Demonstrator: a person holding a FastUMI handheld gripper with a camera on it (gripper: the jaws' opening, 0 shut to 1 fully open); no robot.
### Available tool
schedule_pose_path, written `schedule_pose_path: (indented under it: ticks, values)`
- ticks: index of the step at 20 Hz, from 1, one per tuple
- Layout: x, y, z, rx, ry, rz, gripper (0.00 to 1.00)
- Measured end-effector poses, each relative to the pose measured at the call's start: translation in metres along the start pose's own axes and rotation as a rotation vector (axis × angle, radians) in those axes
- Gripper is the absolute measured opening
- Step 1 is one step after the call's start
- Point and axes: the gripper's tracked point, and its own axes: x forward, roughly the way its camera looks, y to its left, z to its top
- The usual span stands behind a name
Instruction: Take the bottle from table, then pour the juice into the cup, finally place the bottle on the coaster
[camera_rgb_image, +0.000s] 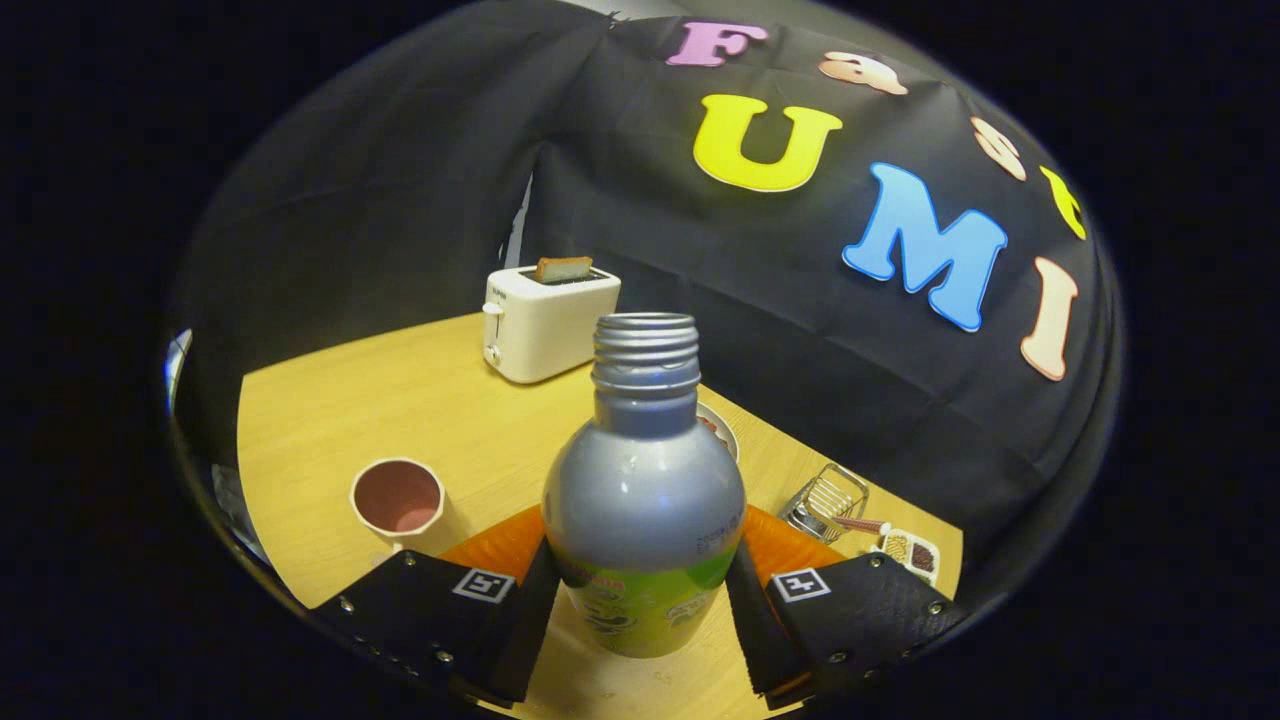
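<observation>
The fingers (645, 590) are clamped on both sides of the uncapped bottle (645, 500) at lower centre, upright above the orange coaster (500, 545) and the surface (420, 400). The cup (398, 498) sits at lower left; whether it holds juice I cannot tell. Judging by this, either pouring or only the set-down remains.

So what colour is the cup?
The cup is pink, best seen in the gripper view, left of the bottle the gripper holds.
</observation>
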Motion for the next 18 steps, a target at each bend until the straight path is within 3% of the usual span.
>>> schedule_pose_path:
  ticks: [8, 12, 18]
  values:
    - [0.010, -0.022, 0.027, 0.307, -0.202, 0.050, 0.78]
    - [0.024, -0.030, 0.028, 0.377, -0.228, 0.057, 0.78]
    - [0.052, -0.040, 0.015, 0.385, -0.220, 0.028, 0.78]
